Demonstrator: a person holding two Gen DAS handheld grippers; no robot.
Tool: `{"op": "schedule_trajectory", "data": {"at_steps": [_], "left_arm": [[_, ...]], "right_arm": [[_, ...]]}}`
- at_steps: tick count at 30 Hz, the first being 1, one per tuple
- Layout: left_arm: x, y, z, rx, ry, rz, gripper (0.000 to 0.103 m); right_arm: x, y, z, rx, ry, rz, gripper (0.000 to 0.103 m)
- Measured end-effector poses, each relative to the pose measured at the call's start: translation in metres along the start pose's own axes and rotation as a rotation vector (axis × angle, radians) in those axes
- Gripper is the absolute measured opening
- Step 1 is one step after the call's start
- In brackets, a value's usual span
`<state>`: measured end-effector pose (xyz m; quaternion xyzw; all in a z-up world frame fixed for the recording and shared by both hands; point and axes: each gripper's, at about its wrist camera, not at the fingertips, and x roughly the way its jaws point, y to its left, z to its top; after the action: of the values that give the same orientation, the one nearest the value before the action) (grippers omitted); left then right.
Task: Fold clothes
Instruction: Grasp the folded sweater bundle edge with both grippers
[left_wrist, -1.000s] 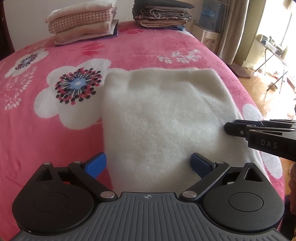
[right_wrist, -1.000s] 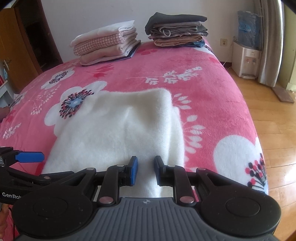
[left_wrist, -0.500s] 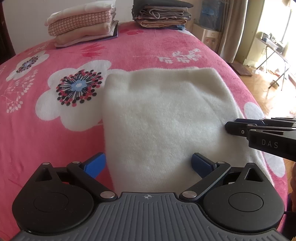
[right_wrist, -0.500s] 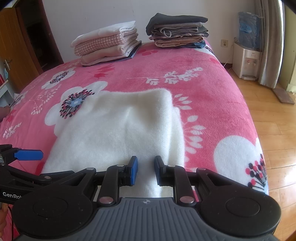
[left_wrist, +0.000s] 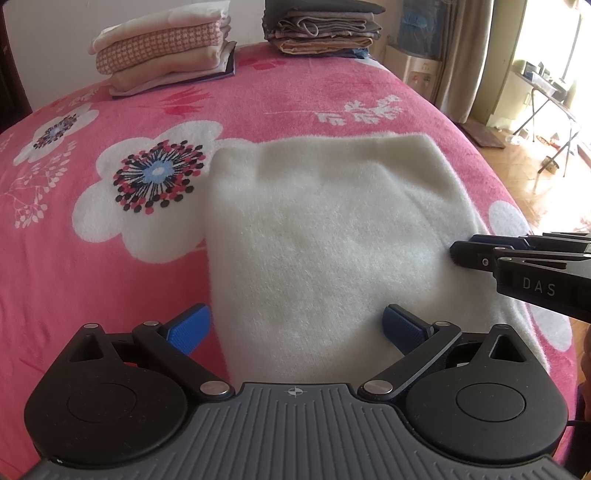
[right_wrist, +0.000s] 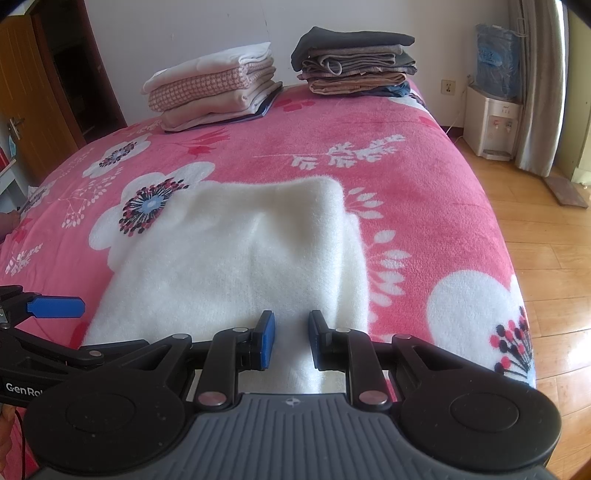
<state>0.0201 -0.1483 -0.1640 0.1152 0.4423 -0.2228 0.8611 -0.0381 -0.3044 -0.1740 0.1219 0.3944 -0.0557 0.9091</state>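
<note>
White fleece garment under spread left jaws and narrow-gapped right jaws.

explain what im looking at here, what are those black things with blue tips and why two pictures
There is no robot here. A person holds a two-finger grasping tool in each hand, and each tool carries a wide-angle camera that looks forward along its fingers. So one picture comes from the left tool, the other from the right tool, and each tool also shows at the edge of the other's picture.

Both look over a bed with a pink flowered blanket. On it lies a fluffy white garment, already folded into a rough rectangle. At the far end sit two stacks of folded clothes: a light stack and a darker stack.

Nothing is held. The left tool is wide open over the garment's near edge; the right one has a narrow gap, with nothing between its fingers.
</note>
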Motion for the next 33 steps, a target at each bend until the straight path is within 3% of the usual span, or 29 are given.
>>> {"op": "schedule_trajectory", "data": {"at_steps": [9,14,16,18,20,24,27,28,30,33], "left_arm": [[0.000,0.001,-0.001,-0.019,-0.002,-0.011,0.101],[0.000,0.033,-0.005,-0.119,-0.023,-0.163,0.101],[-0.001,0.051,-0.009,-0.166,-0.041,-0.236,0.101],[-0.001,0.069,-0.012,-0.215,-0.043,-0.313,0.101],[0.003,0.085,-0.015,-0.266,-0.027,-0.392,0.101],[0.030,0.108,-0.023,-0.377,0.076,-0.557,0.100],[0.047,0.107,-0.016,-0.401,0.100,-0.608,0.100],[0.052,0.107,-0.014,-0.409,0.108,-0.624,0.099],[0.064,0.106,-0.009,-0.425,0.124,-0.657,0.099],[0.081,0.105,-0.002,-0.448,0.147,-0.707,0.099]], "right_arm": [[0.000,0.000,0.000,-0.001,-0.004,0.000,0.021],[-0.002,-0.007,0.004,0.034,0.008,0.032,0.022],[-0.009,-0.019,0.010,0.081,0.020,0.091,0.032],[-0.019,-0.038,0.012,0.145,-0.010,0.128,0.060],[-0.029,-0.059,0.014,0.209,-0.036,0.169,0.075],[-0.008,-0.104,0.005,0.392,0.101,0.318,0.082],[0.016,-0.120,-0.004,0.481,0.209,0.397,0.083],[0.024,-0.121,-0.005,0.494,0.223,0.427,0.085],[0.036,-0.121,-0.003,0.510,0.240,0.493,0.100],[0.061,-0.119,0.011,0.541,0.259,0.588,0.101]]}}
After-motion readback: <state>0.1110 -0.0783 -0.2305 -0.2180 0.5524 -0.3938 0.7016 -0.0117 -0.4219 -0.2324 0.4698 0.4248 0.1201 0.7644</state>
